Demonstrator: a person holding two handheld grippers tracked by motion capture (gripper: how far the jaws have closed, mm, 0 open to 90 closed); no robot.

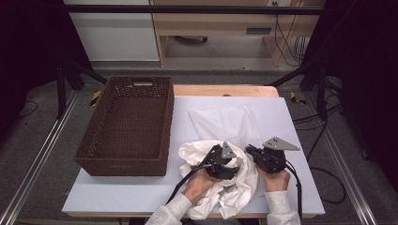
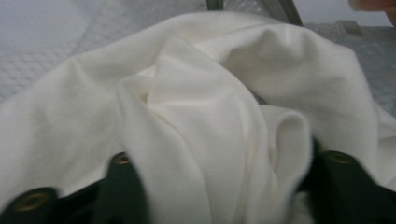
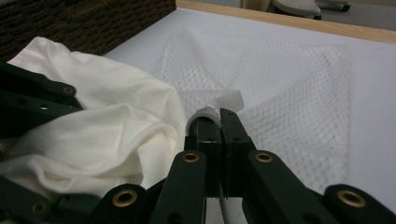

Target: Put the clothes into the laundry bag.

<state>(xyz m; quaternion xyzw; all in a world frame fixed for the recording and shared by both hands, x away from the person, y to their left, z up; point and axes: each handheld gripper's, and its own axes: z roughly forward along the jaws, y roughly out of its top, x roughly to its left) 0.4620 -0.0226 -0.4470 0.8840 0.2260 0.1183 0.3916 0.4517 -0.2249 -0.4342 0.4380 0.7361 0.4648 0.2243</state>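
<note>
A crumpled white cloth [image 1: 234, 192] lies at the table's front, between the person's two hands. My left gripper [image 1: 220, 161] is buried in it. In the left gripper view the jaws of this gripper [image 2: 229, 186] stand wide apart, with folds of the cloth [image 2: 201, 116] bunched between and draped over them. A white mesh bag [image 1: 225, 122] lies flat behind the cloth. My right gripper [image 3: 219, 116] is shut on a rolled edge of the mesh bag [image 3: 289, 93], just right of the cloth [image 3: 102, 126].
A brown wicker basket [image 1: 122, 166] stands empty on the left half of the white table [image 1: 291, 122], its corner close to the cloth. The table's wooden far edge [image 3: 303, 23] lies beyond the mesh bag.
</note>
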